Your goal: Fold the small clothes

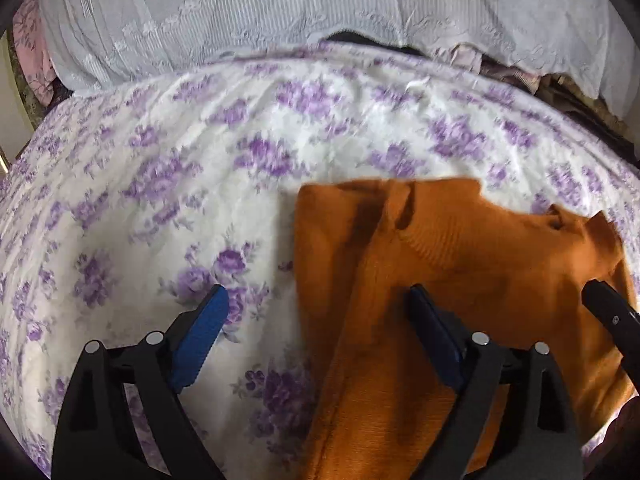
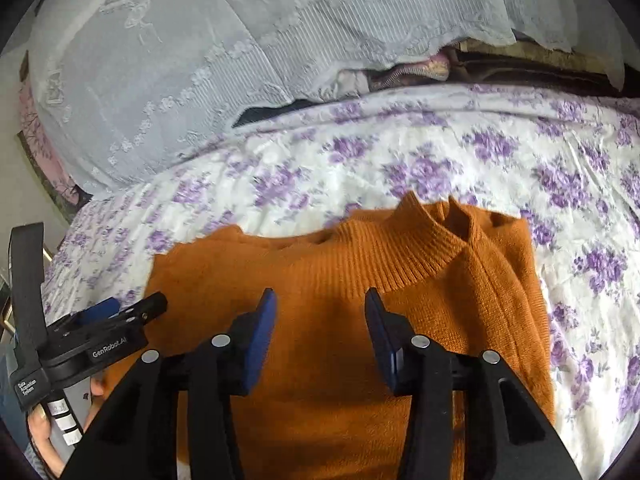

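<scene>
Orange knit sweater (image 2: 320,280): ribbed collar, lying partly folded on the floral bedspread (image 2: 440,152); its lower part is cut off behind the gripper frames. Left gripper (image 1: 320,312): jaws wide apart, straddling the sweater's left edge, grasping nothing. Right gripper (image 2: 320,320): jaws parted above the sweater's middle, nothing between them. White lace cover (image 2: 200,40) drapes beyond, hiding bedding underneath. Legible on the left gripper's body: "GenRobot.AI"; smaller label blurred.
</scene>
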Demonstrator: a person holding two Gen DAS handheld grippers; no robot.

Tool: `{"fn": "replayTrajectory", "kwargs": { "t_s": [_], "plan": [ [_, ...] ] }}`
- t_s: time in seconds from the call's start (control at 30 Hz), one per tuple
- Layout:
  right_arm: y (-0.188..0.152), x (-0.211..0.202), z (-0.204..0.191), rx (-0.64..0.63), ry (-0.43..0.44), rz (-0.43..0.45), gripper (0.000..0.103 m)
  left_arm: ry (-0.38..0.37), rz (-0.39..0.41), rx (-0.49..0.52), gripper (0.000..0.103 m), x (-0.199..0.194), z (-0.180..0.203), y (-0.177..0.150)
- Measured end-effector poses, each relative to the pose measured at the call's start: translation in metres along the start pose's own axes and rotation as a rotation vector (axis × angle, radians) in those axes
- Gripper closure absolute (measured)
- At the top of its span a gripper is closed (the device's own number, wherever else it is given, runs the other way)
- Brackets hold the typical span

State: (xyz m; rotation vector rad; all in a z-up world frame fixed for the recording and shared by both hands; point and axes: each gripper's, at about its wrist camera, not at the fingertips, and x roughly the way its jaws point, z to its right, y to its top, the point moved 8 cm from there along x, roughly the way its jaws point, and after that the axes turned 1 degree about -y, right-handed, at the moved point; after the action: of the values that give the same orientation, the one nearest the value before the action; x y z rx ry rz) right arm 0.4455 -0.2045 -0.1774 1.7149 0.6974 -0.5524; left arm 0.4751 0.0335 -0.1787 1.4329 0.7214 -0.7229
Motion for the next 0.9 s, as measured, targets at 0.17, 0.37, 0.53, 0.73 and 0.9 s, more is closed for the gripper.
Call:
{"fn": "replayTrajectory", "kwargs": {
  "t_s": [0.17,0.37,0.53,0.73,0.9],
  "plan": [
    [0.001,-0.005,0.002,0.006,0.038,0.022,0.060,0.020,0.031,0.013,0.011,-0.006,0.000,0.000],
    [-0.008,-0.051,0.017,0.048,0.058,0.127,0.060,-0.105,0.074,-0.087,0.013,-0.043,-0.016,-0.005],
    [-0.025,-0.038,0.023,0.045,0.041,0.026,0.057,-0.005,0.032,0.097,0.011,-0.027,0.017,-0.027],
    [-0.020,-0.068,0.033,0.092,0.080,0.130,0.056,0.036,0.100,0.087,0.007,-0.046,0.016,-0.026],
    [-0.020,-0.105,0.081,0.207,0.078,0.188,0.042,-0.082,0.188,0.114,0.007,-0.094,0.047,-0.026]
  ]
}}
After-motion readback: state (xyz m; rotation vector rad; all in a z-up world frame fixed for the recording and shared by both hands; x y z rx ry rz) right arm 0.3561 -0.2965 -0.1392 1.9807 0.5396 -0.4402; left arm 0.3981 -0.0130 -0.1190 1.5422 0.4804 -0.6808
